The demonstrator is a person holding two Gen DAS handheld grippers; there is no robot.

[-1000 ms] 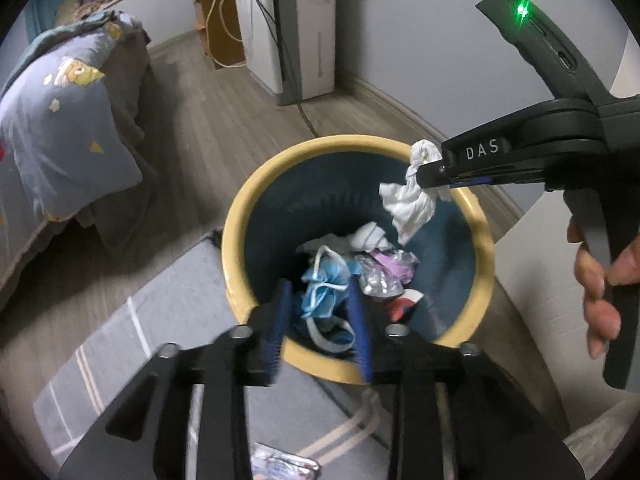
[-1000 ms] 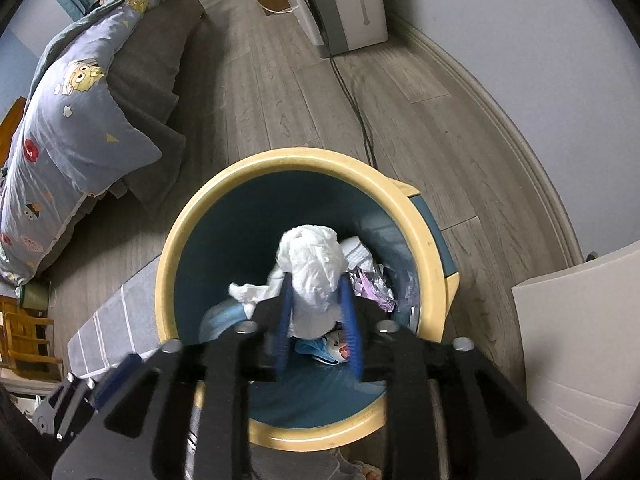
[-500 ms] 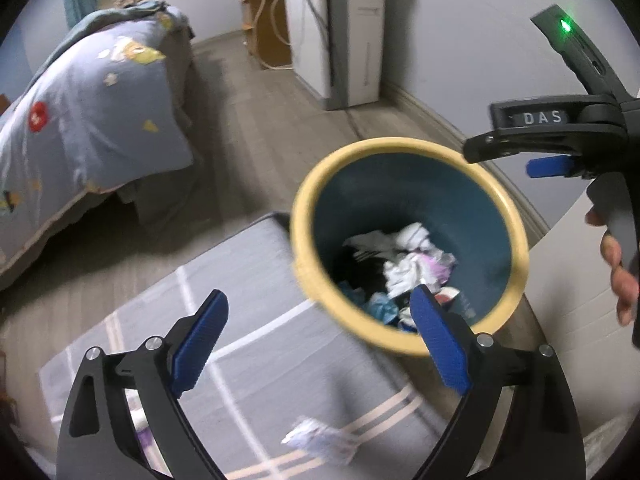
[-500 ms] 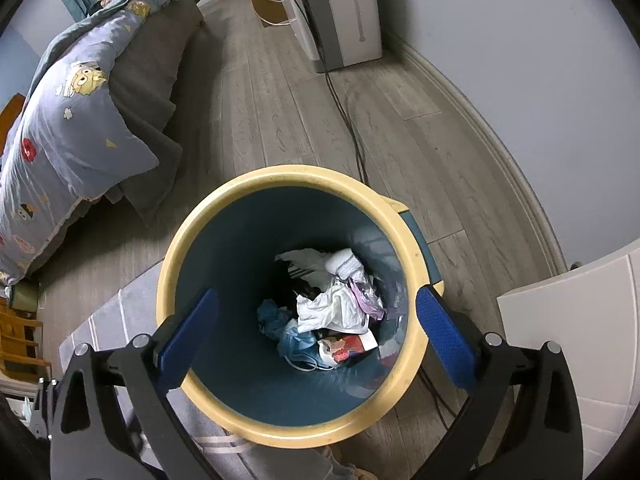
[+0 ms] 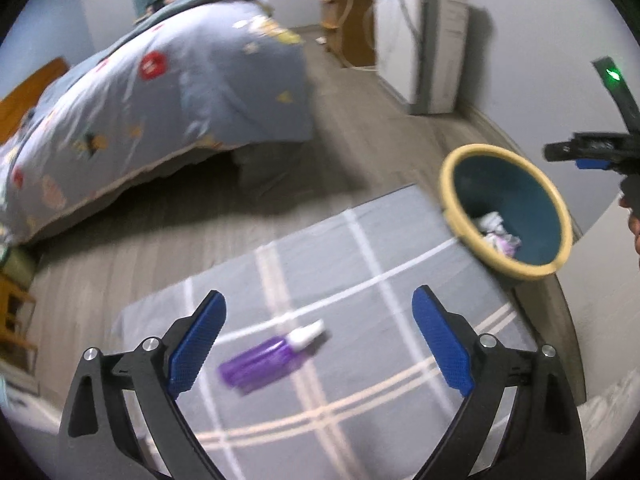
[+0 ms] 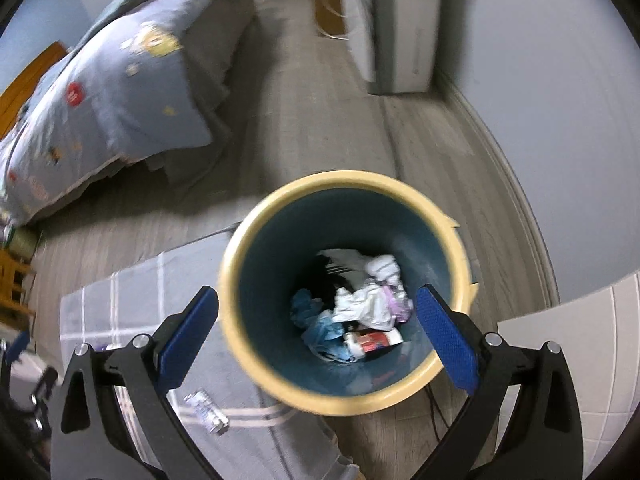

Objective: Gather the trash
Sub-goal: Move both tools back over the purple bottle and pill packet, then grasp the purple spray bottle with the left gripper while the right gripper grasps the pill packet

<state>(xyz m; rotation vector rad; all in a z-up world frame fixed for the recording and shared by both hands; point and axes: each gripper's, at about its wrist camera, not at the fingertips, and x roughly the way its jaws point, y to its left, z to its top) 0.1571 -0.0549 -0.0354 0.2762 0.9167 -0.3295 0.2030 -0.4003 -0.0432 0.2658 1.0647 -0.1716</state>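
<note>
The left gripper [image 5: 318, 344] was spread wide with nothing between its 2 blue pads [image 5: 196, 346], pointing down at the grey checked rug [image 5: 360, 264]. A purple bottle [image 5: 270, 356] with a white cap lay on its side on the rug just ahead of the gripper, between the lines of the 2 fingers and nearer the left one, touching neither. The yellow-rimmed bin [image 5: 506, 210] stood far ahead and to the right of this gripper, at the rug's edge.

The right gripper [image 6: 316, 340] was also fully spread and empty, held above the bin [image 6: 344, 292], whose mouth filled the gap between its pads. Crumpled white tissue [image 6: 366, 304], blue fabric [image 6: 320, 328] and a red-and-white wrapper [image 6: 374, 340] lay at the bin's bottom. A small clear wrapper [image 6: 206, 412] lay on the rug [image 6: 120, 304] below the left finger. A bed [image 6: 108, 92] stood far ahead to the left.
</note>
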